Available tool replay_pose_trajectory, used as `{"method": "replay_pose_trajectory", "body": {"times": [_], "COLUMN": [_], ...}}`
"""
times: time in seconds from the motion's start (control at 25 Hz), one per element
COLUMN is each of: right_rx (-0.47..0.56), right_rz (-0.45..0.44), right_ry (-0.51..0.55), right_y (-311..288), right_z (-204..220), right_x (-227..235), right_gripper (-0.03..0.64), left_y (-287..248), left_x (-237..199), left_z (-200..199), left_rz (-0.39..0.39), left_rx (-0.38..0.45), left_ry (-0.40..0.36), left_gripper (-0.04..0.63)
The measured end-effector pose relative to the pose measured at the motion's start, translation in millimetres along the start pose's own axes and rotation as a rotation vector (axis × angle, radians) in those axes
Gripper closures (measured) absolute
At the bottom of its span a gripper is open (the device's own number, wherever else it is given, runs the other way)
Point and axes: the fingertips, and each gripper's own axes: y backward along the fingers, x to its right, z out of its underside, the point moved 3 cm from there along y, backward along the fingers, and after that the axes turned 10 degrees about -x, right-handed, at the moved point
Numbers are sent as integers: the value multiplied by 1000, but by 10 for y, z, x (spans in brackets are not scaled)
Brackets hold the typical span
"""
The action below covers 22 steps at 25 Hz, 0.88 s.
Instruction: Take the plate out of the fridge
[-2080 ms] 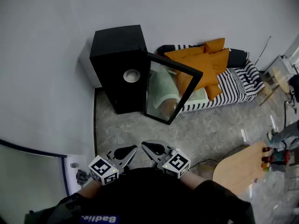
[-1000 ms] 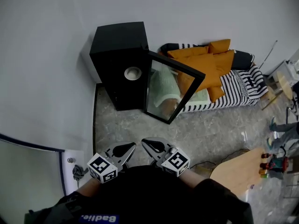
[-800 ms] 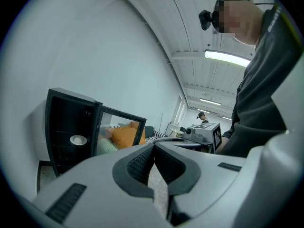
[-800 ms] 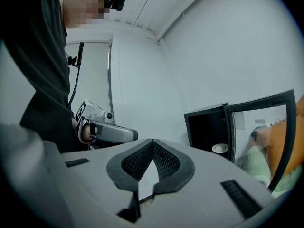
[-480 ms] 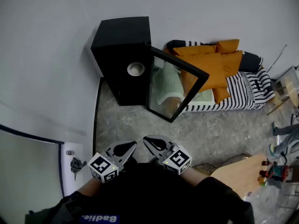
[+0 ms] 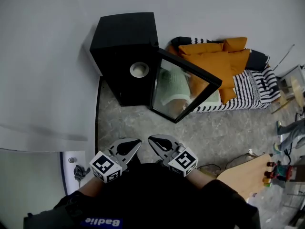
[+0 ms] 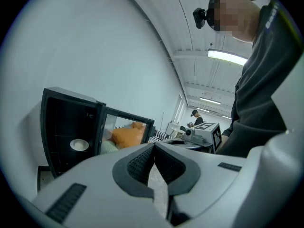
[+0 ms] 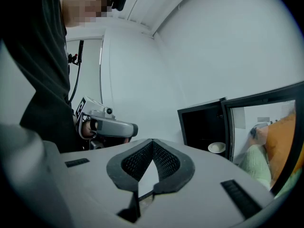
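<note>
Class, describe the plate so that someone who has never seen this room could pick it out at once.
Against the white wall stands a small black fridge, its glass door open. Inside it sits the plate: small, round and white, the only pale thing in that dark interior.

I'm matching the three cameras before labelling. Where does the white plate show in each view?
Head view: plate upper centre, inside the black fridge.
Left gripper view: plate lower left.
Right gripper view: plate right of centre.
Shared landmark: the open glass door beside it.
</note>
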Motion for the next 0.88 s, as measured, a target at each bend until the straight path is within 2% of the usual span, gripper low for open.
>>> {"method": "replay_pose_trajectory", "body": {"times": [0.36,0.88], "right_rx": [-7,-16], "right_rz": [79,177], "right_ry": [-12,-34], "right_y": [-492,-1140], "right_z": [-303,-700], "right_x": [421,660], "right_gripper": [609,609], "left_y": [-93,-18], "left_x": [-802,-1613], "left_z": [-253,-515], "left_rz": [73,165], "left_rx": [-36,-33], "left_ry": [6,-1], "left_gripper": [588,588]}}
